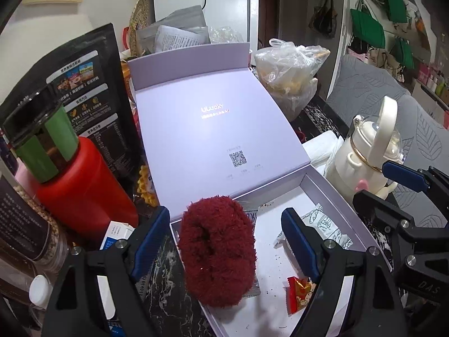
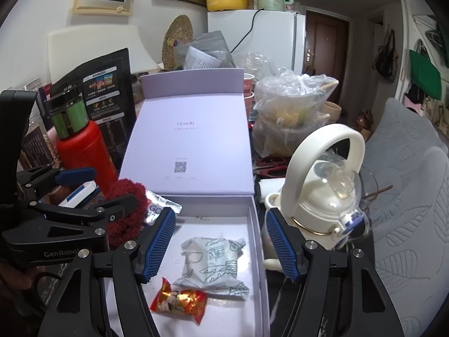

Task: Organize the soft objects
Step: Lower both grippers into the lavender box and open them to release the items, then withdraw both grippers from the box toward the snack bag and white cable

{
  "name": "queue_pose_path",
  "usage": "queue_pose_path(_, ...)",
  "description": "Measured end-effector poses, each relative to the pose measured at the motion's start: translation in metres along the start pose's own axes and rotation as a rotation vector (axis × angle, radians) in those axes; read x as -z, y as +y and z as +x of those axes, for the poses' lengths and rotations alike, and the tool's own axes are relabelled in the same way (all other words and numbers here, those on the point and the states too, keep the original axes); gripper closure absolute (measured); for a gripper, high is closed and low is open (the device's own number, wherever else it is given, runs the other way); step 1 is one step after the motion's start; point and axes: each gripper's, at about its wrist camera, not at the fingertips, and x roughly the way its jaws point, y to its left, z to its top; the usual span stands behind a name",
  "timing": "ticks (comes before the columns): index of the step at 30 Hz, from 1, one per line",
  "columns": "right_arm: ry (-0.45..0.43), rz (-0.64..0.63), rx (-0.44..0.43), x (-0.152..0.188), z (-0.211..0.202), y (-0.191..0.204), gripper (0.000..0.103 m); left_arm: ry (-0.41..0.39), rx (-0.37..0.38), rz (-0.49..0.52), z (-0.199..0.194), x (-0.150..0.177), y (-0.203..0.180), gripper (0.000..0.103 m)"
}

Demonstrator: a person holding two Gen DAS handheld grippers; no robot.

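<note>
1. Pompom (image 1: 217, 250), dark red and fuzzy, sits on the near-left rim of the box (image 1: 331, 196), half over the tray, half over the table (image 1: 165, 289), with a silver sachet (image 1: 251, 217) under it.
2. Left gripper (image 1: 224, 241) is spread wide, blue pads either side of the pompom; neither pad (image 1: 153, 238) presses the fuzz.
3. Right gripper (image 2: 221, 244) is spread open too, hovering above the tray and holding nothing.
4. Inside the box, straight below the right gripper: a white wrapped bun (image 2: 214, 266) with line drawings on the wrapper.
5. Just nearer than the bun, touching its edge, lies a red-and-gold candy (image 2: 179, 302).
6. The box lid (image 2: 188, 137) stands open, leaning back, pale lilac with a QR code on its inside.
7. Left of the box: a red bottle (image 1: 87, 193) with a green-banded cap, upright, in front of a black pouch (image 1: 84, 81).
8. Right of the box: a cream kettle-shaped bottle (image 2: 320, 202) with a big loop handle, upright, just beside the tray wall.
9. Behind that, a clear plastic bag (image 2: 291, 112) of food.
10. Crumbs speckle the tray floor.
</note>
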Motion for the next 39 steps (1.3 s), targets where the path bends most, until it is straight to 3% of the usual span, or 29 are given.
queue_pose_path(16,-0.092,-0.001,0.032,0.001,-0.072,0.008,0.035,-0.118,0.008,-0.021,-0.069,-0.006,-0.004,0.021)
queue_pose_path(31,-0.175,-0.002,0.068,0.018,-0.160,0.020,0.035,-0.237,0.016,0.021,-0.168,0.018,-0.027,0.021)
queue_pose_path(39,-0.188,0.003,0.087,0.034,-0.187,0.027,0.035,-0.271,0.001,0.054,-0.198,0.034,-0.036,0.021)
